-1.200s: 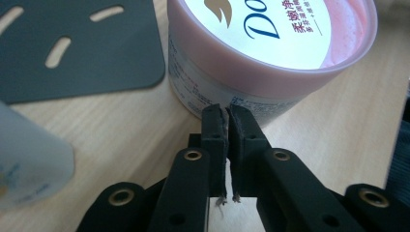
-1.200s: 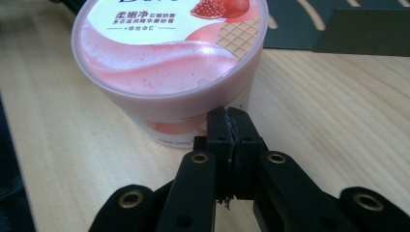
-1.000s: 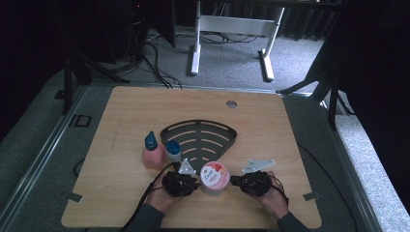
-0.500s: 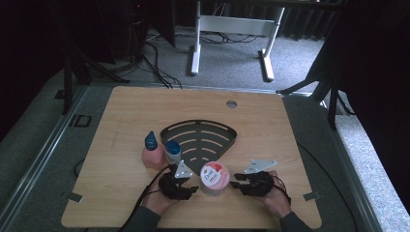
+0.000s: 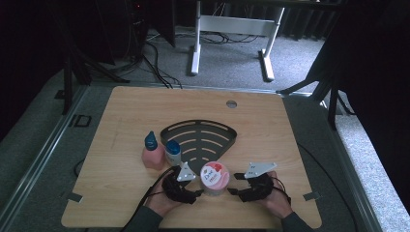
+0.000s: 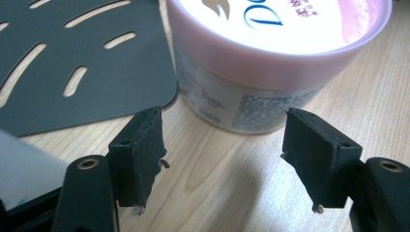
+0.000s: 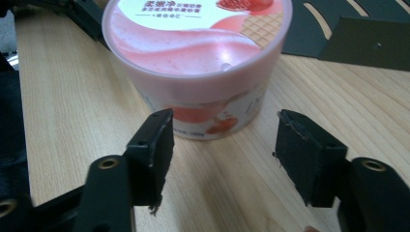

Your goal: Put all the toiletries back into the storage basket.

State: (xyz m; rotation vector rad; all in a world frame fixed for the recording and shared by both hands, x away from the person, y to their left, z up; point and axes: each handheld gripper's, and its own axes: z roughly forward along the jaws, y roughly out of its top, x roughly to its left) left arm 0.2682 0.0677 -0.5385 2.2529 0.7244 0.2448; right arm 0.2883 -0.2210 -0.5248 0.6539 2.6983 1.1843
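Observation:
A pink tub point(image 5: 214, 178) with a white and pink printed lid stands upright near the table's front edge. My left gripper point(image 5: 195, 193) lies at its left and my right gripper point(image 5: 235, 192) at its right, both pointing at it. In the left gripper view the jaws point(image 6: 225, 164) stand wide apart, just short of the tub point(image 6: 270, 63), with bare wood between them. The right gripper point(image 7: 222, 154) is likewise open, and the tub point(image 7: 198, 58) sits just beyond its tips. Both sets of jaws have just been opening, and nothing is between them.
A black fan-shaped slotted rack point(image 5: 199, 137) lies flat behind the tub. A pink bottle with a blue cap point(image 5: 152, 153) and a smaller blue-capped bottle point(image 5: 172, 152) stand at its left. The wooden table point(image 5: 270, 125) has a small round hole point(image 5: 231, 103) near its far edge.
Both hands stay at either side of the tub. The jaws of both grippers look wider apart than a second ago. The tub has not moved.

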